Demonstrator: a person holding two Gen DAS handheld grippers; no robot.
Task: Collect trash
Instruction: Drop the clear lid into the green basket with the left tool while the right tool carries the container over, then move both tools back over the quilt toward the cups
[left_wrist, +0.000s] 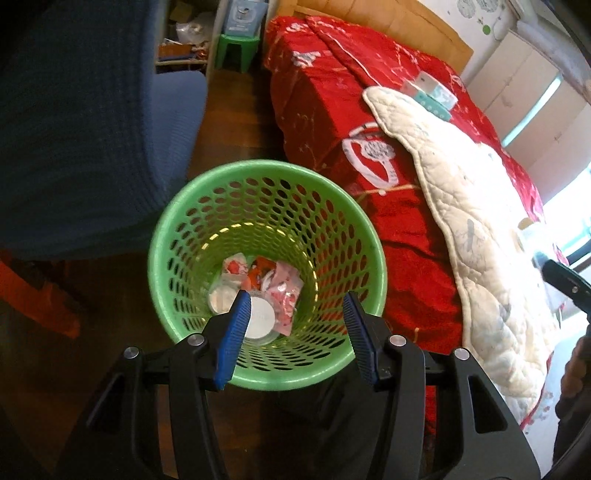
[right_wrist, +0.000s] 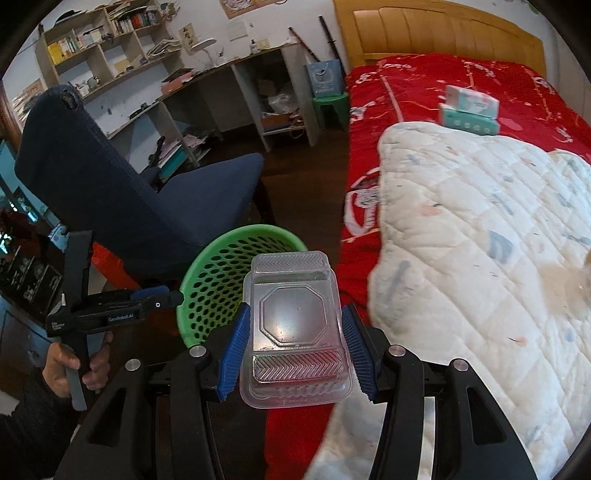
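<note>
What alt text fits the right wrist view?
The right claw grips a clear plastic tray beside a red-quilted bed. Behind it, the left claw hovers by a green basket.

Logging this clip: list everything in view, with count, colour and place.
Basket: one, green, on the floor beside the bed.
Trash: several pieces, white, pink and red, in the basket bottom.
Plastic tray: one, clear, in the right gripper.
Tissue packs: two, teal-white, stacked on the bed.
Quilt: one, white, on the red bedspread.
Chair: one, navy, behind the basket.
Left gripper: open over the basket.
Right gripper: shut on the tray.
</note>
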